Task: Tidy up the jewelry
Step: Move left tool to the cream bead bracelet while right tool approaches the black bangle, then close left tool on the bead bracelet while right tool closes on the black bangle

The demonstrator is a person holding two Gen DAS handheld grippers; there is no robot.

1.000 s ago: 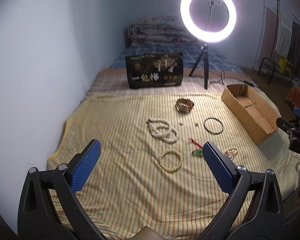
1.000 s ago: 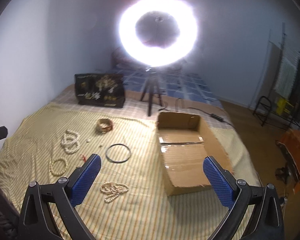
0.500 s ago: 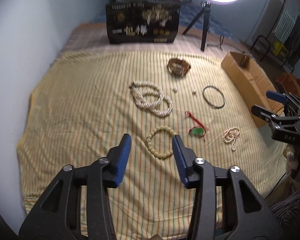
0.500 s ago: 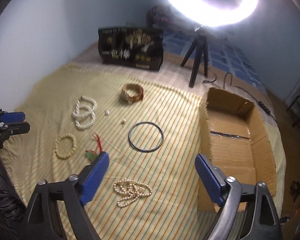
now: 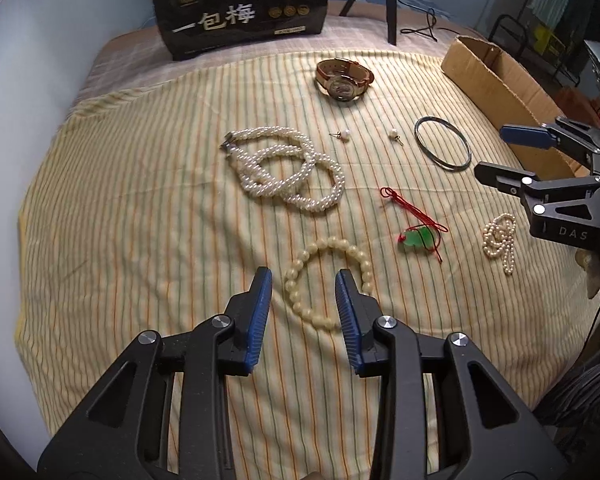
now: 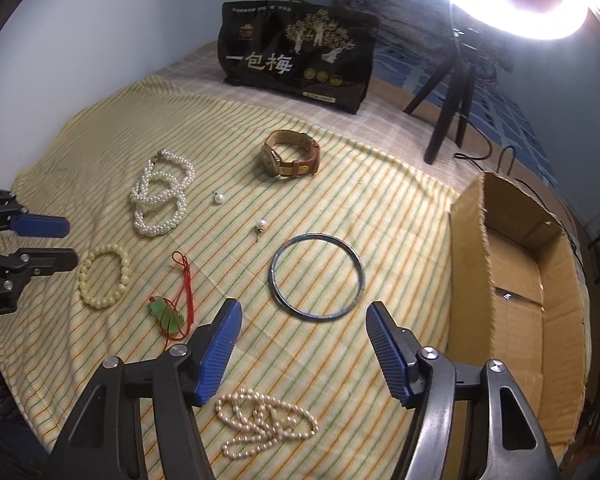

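Observation:
Jewelry lies spread on a yellow striped cloth (image 5: 120, 208). My left gripper (image 5: 304, 280) hangs over the cream bead bracelet (image 5: 324, 248), jaws closing and not touching it; part of the ring shows between the blue pads. My right gripper (image 6: 304, 316) hovers above the small pearl strand (image 6: 266, 414), jaws closing with nothing between them. Also on the cloth are a twisted pearl necklace (image 5: 284, 168), a green pendant on red cord (image 5: 418, 238), a dark bangle (image 6: 316, 276), a brown-strapped watch (image 6: 292, 154) and two pearl studs (image 6: 219, 198).
An open cardboard box (image 6: 516, 280) sits at the cloth's right edge. A black printed bag (image 6: 296, 56) stands at the back, beside a ring light on a tripod (image 6: 448, 92). A pale wall (image 5: 28, 60) borders the left side.
Both grippers have dropped toward the cloth and tilted downward. The left jaws narrowed a lot over the bead bracelet; the right jaws narrowed partly above the pearl strand.

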